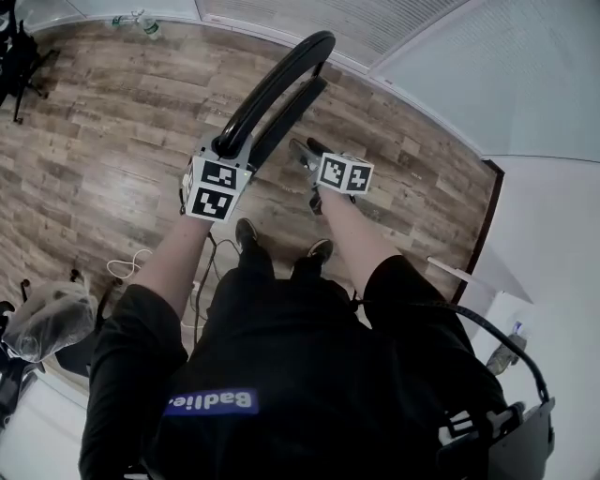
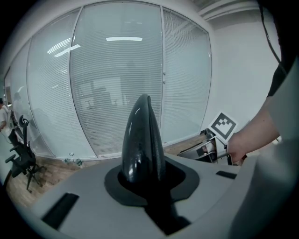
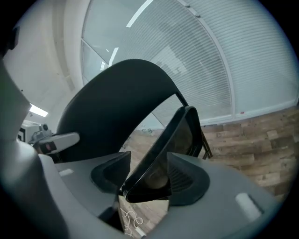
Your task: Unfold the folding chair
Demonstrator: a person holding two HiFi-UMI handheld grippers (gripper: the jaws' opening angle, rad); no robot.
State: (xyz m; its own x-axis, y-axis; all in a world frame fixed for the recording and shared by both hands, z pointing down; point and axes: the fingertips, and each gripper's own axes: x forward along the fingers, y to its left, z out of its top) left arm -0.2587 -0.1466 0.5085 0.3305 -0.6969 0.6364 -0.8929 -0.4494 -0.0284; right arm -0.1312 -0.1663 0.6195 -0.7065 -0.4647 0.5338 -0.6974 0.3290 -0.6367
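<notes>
The black folding chair stands folded in front of me on the wood floor. Its curved backrest [image 1: 281,80] rises toward the glass wall, and the seat panel [image 1: 286,117] lies flat against it. My left gripper [image 1: 225,150] is shut on the backrest's top edge [image 2: 142,140], which fills the gap between its jaws [image 2: 145,179]. My right gripper [image 1: 305,150] is just right of the chair. Its jaws [image 3: 147,179] stand open with the seat's edge [image 3: 173,144] lying between the pads, not pressed. The backrest [image 3: 117,107] arches above it.
A glass wall with blinds runs behind the chair. A water bottle [image 1: 141,23] lies at its foot and an office chair [image 1: 19,56] stands far left. A white cable [image 1: 127,267] and a plastic bag [image 1: 47,319] lie left of my feet [image 1: 246,230].
</notes>
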